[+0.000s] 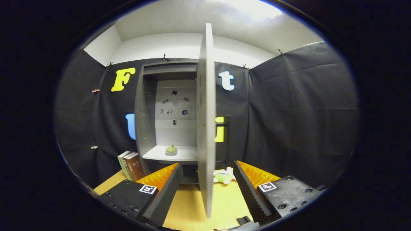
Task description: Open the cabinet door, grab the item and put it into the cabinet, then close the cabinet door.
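The grey cabinet [151, 106] stands against the booth wall with its door [206, 122] swung out edge-on toward me, the door's lower edge reaching between my fingers. A dark handle [226, 119] sticks out on the door's right side. A small pale green item [171, 149] sits on the white shelf [179, 156] inside the cabinet. A green and white soft toy [223, 176] lies on the table just right of the door, beyond my fingers. My gripper [208, 179] is open and holds nothing.
Upright books [131, 166] lean by the cabinet's lower left corner on the yellow wooden table [224, 205]. A small dark object [243, 220] lies on the table near my right finger. Black cloth walls close in on both sides.
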Demonstrator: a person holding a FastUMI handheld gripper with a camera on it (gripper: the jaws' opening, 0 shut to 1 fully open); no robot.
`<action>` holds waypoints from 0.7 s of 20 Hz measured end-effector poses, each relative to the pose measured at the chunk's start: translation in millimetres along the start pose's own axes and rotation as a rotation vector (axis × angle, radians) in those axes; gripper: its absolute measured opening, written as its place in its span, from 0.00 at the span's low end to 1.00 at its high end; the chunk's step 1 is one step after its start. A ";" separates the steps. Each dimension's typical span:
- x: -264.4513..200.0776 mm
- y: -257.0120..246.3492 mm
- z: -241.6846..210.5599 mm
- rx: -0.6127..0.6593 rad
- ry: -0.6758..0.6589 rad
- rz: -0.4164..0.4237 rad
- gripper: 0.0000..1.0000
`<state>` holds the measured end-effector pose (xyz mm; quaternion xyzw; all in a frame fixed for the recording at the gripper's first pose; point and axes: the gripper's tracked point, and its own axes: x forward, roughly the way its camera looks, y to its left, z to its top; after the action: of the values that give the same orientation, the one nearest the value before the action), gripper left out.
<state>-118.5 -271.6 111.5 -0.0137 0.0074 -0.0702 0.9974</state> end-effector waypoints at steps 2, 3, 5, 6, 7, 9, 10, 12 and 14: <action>8.7 -26.8 -0.2 -0.023 -0.001 -0.011 0.98; 15.0 -37.0 -0.5 -0.013 0.003 0.001 0.98; 27.9 -44.5 -3.2 0.016 0.007 0.047 0.98; 35.5 -47.9 -5.6 0.029 0.012 0.072 0.98; 44.9 -48.9 -10.0 0.035 0.018 0.093 0.98; 59.0 -49.2 -14.8 0.037 0.030 0.128 0.99; 65.3 -43.7 -17.8 0.044 0.037 0.157 0.99; 72.9 -34.0 -24.8 0.053 0.050 0.196 0.99; 77.1 -33.2 -27.8 0.043 0.062 0.198 0.95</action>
<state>-47.2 -316.0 83.7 0.0108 0.0380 0.0284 0.9988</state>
